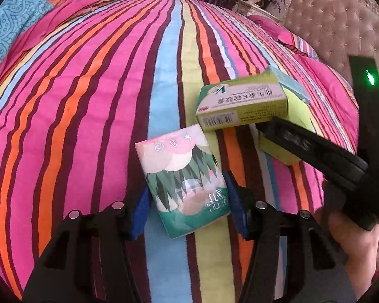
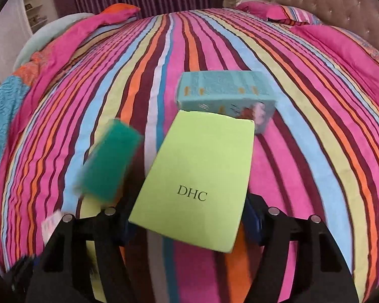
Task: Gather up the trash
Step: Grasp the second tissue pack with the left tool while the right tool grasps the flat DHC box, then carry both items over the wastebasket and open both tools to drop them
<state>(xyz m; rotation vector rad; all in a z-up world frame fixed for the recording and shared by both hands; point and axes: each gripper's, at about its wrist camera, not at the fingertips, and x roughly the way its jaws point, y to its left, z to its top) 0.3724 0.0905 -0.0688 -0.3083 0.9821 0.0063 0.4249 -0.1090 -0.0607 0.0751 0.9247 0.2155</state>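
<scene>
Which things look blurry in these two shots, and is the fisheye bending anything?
Right wrist view: the tissue pack is smeared by motion blur, while the DHC box reads sharp. Left wrist view: the same tissue pack is crisp. Both views: the fisheye bulges the striped bedspread into a dome, with dark corners.

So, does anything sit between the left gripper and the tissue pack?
Nothing visible does: the tissue pack already sits between the fingers of the left gripper. The green medicine box lies just beyond the pack, not in between.
</scene>
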